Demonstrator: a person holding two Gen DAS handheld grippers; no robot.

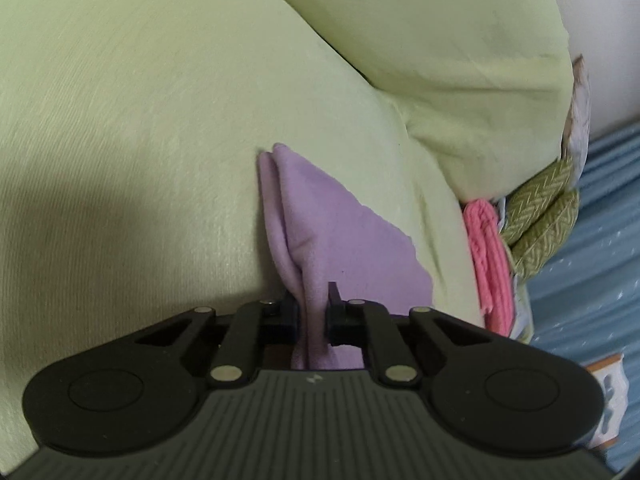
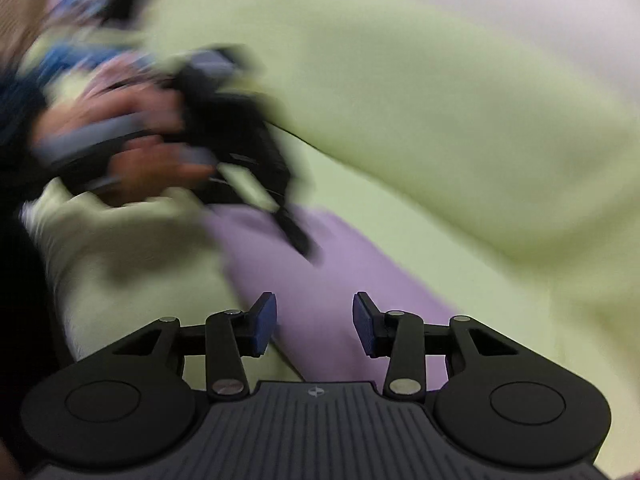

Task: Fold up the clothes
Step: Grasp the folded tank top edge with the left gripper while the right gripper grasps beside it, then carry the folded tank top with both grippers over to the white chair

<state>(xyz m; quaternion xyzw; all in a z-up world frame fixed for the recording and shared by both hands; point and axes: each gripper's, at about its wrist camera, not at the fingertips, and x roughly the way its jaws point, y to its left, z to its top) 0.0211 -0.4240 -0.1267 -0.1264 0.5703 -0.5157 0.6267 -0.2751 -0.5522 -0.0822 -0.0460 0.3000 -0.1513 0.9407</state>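
A lilac cloth (image 1: pixel 340 232) lies folded into a pointed shape on a pale green sheet (image 1: pixel 140 120). My left gripper (image 1: pixel 314 300) is shut on its near edge, and the fabric bunches up between the black fingers. In the right wrist view the same lilac cloth (image 2: pixel 340 264) runs under my right gripper (image 2: pixel 315 320), which stands open with blue pads and nothing pressed between them. The left gripper (image 2: pixel 298 240) shows there too, blurred, held by a person's hand (image 2: pixel 140 152) with its tip on the cloth's far end.
A plump pale green cushion or bundle (image 1: pixel 440 60) lies beyond the cloth. At the right sit a pink knitted piece (image 1: pixel 490 264) and olive herringbone fabric (image 1: pixel 540 216). A blue surface (image 1: pixel 592 260) lies past them.
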